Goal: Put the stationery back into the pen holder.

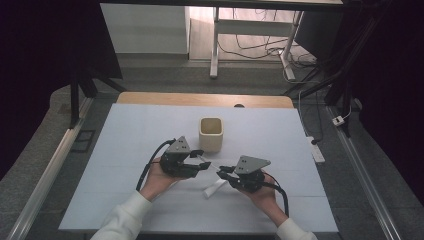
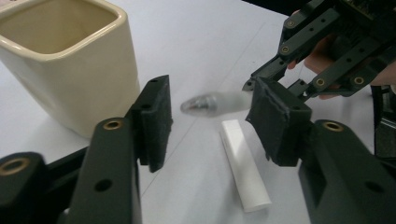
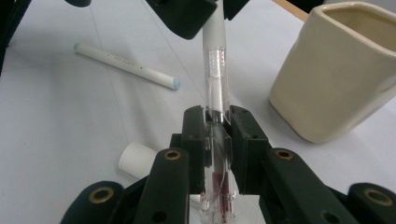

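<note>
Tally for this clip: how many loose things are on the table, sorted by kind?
Cups: 1, the cream cup.
Pens: 2, a clear pen clamped in the right gripper, and a white pen with a blue tip lying flat.
White caps: 1, the cap on the table.
Total: 4.

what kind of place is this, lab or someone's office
Most likely a lab or recording workspace, not an ordinary office: a table with a white cover, a bare desk frame with loose cables on the floor behind, and a power strip lying beside the table.
</note>
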`<action>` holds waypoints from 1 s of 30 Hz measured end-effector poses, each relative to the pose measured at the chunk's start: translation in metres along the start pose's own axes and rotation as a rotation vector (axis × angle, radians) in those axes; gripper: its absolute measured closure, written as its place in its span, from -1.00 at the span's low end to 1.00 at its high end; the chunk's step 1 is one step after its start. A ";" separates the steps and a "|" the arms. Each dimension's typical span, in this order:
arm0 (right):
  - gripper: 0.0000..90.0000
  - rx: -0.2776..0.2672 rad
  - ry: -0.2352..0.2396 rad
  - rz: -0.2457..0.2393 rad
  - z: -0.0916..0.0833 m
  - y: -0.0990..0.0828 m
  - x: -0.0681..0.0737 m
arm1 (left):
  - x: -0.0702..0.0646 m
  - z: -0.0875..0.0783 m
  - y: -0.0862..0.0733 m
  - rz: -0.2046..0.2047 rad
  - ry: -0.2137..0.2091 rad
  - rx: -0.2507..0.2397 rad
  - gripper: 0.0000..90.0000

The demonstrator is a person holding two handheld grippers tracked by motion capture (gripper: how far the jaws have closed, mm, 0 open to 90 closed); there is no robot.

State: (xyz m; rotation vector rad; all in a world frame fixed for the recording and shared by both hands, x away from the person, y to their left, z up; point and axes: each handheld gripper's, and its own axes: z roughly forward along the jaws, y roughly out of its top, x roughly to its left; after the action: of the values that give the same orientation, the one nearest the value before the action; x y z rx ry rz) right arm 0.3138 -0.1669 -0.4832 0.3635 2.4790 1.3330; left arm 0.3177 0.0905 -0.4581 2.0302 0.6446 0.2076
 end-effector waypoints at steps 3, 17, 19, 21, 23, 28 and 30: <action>0.70 -0.001 0.002 -0.001 0.001 0.000 0.001 | 0.000 0.001 0.000 0.001 -0.011 0.001 0.16; 0.68 0.021 -0.010 -0.017 0.004 -0.002 0.001 | 0.003 0.001 0.000 -0.033 -0.107 0.003 0.50; 0.66 0.026 -0.016 -0.021 0.005 -0.003 0.001 | 0.003 0.001 0.000 -0.030 -0.131 0.005 0.57; 0.65 0.025 -0.021 -0.025 0.005 -0.004 0.002 | 0.001 0.001 0.001 -0.020 -0.154 0.005 0.65; 0.64 0.030 -0.025 -0.030 0.006 -0.004 0.002 | -0.001 0.001 0.002 -0.006 -0.165 0.008 0.70; 0.62 0.032 -0.032 -0.037 0.006 -0.005 0.001 | -0.002 0.001 0.002 0.011 -0.179 0.002 0.76; 0.62 0.033 -0.028 -0.038 0.005 -0.005 0.001 | -0.003 0.001 0.002 0.014 -0.177 0.000 0.76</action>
State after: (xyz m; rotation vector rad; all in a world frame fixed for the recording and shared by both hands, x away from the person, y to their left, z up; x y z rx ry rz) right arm 0.3146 -0.1653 -0.4901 0.3386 2.4744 1.2650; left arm 0.3163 0.0874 -0.4565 2.0265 0.5202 0.0354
